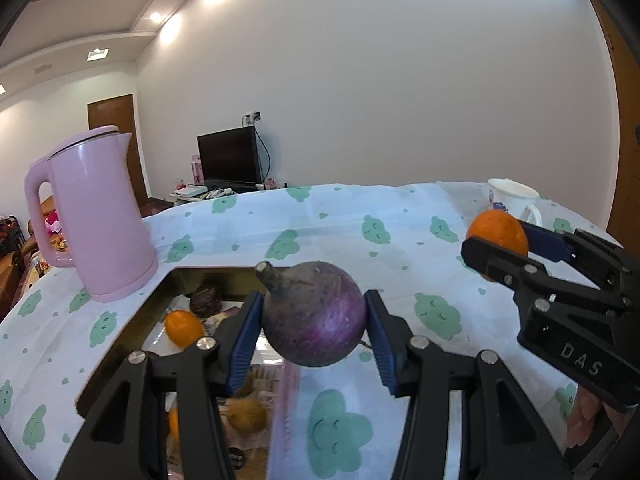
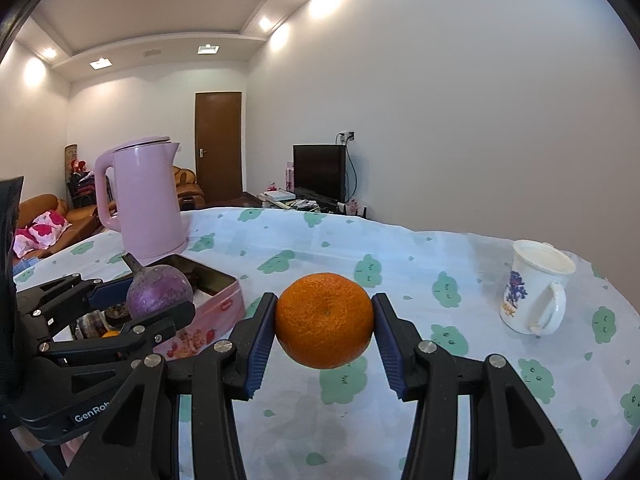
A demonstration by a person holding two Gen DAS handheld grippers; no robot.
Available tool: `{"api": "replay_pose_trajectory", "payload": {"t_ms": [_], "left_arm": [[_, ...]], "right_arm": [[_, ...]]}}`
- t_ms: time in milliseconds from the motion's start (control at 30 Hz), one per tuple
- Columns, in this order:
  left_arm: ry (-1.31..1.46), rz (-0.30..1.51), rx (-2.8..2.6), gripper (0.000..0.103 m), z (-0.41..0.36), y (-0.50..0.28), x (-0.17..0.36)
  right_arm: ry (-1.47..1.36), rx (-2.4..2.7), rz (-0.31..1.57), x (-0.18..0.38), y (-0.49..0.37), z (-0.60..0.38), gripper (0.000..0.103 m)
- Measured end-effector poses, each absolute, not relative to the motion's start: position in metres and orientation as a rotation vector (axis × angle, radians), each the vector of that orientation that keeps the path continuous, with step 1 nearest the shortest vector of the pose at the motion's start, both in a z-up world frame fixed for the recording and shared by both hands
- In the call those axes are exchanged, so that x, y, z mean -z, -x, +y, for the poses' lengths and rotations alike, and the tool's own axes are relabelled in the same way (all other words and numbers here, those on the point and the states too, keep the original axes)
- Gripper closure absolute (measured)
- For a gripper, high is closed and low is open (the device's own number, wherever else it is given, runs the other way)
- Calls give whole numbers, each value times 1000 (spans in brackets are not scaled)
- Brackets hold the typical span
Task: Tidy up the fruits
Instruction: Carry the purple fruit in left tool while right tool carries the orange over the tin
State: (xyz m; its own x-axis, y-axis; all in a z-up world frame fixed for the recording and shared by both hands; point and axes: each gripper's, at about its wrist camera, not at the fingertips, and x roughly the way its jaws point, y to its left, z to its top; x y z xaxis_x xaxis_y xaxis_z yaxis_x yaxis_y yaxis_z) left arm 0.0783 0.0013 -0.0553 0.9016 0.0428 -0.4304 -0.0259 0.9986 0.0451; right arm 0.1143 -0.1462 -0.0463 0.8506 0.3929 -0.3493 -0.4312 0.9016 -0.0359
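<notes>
In the left wrist view, the left gripper sits at lower centre with a round fruit between its two fingers, above the near right part of an open tin on the surface. Inside the tin, at lower left of the frame, lies a small citrus fruit with other items around it. A kettle stands at left, just behind the tin. At right, the right gripper holds an orange above the surface, with a mug behind it near the far edge. A television stands beyond the surface, at centre.
</notes>
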Motion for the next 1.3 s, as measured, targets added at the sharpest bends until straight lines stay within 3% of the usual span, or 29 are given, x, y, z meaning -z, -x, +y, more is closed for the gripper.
{"api": "replay_pose_trajectory", "payload": {"t_ms": [1300], "left_arm": [[9,432,-201,50,91,-49,41]], "right_arm": [[168,-596,332,35,-100,-61,53]]}}
